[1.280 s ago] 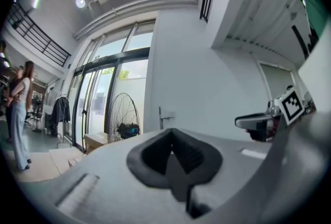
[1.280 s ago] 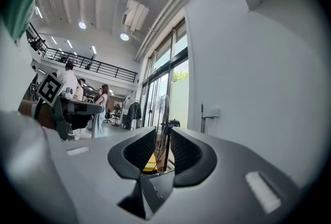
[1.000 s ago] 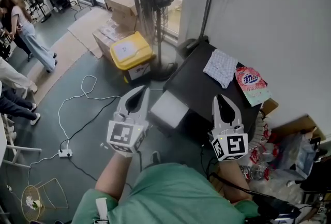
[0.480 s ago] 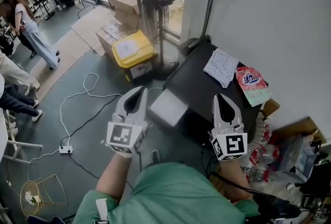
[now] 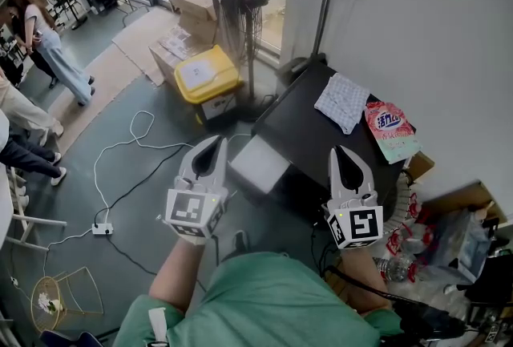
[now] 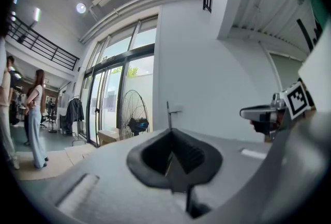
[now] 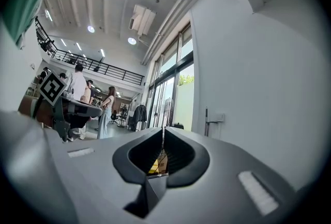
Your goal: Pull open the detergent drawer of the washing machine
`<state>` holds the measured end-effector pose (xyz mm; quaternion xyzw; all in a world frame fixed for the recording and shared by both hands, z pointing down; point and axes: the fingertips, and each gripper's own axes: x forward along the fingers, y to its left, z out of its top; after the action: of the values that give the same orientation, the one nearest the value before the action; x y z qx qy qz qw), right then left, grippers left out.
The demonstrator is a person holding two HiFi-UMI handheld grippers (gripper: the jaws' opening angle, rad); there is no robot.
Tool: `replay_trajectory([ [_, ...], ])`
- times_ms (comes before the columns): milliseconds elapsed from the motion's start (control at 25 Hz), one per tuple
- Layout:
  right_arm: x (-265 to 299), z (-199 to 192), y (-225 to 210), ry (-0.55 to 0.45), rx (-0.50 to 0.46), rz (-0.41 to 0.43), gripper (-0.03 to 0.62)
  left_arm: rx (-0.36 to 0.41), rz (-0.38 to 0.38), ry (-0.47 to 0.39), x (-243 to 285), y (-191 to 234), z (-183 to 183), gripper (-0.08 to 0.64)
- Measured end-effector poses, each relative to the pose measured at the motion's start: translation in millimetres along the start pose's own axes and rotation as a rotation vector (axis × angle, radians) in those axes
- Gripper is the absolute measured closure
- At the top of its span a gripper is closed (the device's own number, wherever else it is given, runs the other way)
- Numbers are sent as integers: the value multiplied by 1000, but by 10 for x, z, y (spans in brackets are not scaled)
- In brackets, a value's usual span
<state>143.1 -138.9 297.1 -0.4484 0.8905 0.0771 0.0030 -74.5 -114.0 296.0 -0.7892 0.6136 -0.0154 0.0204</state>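
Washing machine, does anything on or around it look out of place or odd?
A pale drawer juts from the washing machine's front, already pulled out. On top, a checked cloth lies rumpled and a pink detergent bag sits askew at the edge. Nothing looks spilled or damaged.

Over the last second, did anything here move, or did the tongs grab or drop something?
Almost nothing. The head view drifted slightly; no object visibly moved, and nothing was grabbed or released. The left tongs and right tongs are shut, empty, and hover where they were, and the white drawer sticks out of the dark washing machine as before.
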Motion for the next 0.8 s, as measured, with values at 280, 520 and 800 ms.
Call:
replay_trajectory([
  [280,-29,-31,-28,5,5,11,583,10,15,7,-23,-55,-12,563],
  [520,-10,-45,23,12,17,20,591,-2,36,13,-87,12,-35,563],
  [800,-38,-47,73,5,17,40,590,-1,35,19,-129,1,-59,563],
])
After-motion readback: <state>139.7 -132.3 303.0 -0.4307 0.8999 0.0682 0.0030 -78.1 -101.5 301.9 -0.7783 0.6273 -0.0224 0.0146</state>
